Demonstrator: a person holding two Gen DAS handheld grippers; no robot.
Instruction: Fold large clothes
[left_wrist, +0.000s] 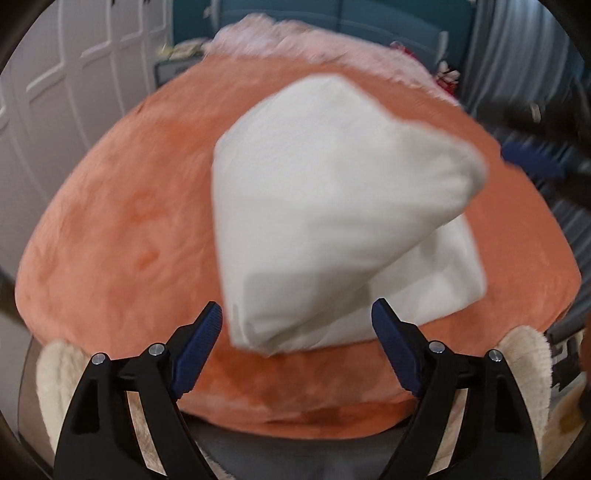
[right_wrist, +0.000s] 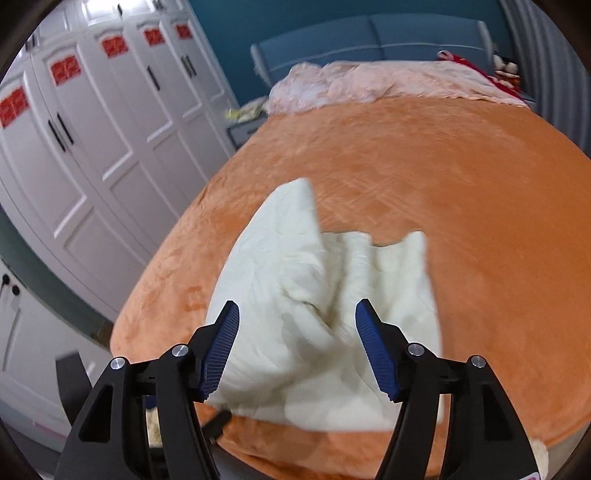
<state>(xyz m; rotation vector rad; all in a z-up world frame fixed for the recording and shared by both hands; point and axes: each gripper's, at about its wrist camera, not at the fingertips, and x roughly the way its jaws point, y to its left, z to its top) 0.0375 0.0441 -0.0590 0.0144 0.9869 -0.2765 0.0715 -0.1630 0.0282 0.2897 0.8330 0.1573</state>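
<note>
A white garment (left_wrist: 332, 206) lies folded over itself on the orange bed cover (left_wrist: 122, 229). One flap of it looks blurred and lifted off the layer beneath. My left gripper (left_wrist: 296, 314) is open just over the garment's near corner, its blue pads (left_wrist: 199, 343) clear of the cloth. In the right wrist view the same white garment (right_wrist: 314, 314) is bunched into loose folds. My right gripper (right_wrist: 297, 314) hangs open above it with nothing pinched between its fingers. At the right edge of the left wrist view a blurred blue pad (left_wrist: 532, 162) belongs to the other gripper.
A pink blanket (right_wrist: 388, 83) is heaped at the head of the bed by a blue headboard (right_wrist: 369, 40). White wardrobe doors (right_wrist: 92, 147) line the left side. Cream fleece (left_wrist: 59, 387) lies at the bed's near edge. Striped curtains (left_wrist: 517, 66) hang on the right.
</note>
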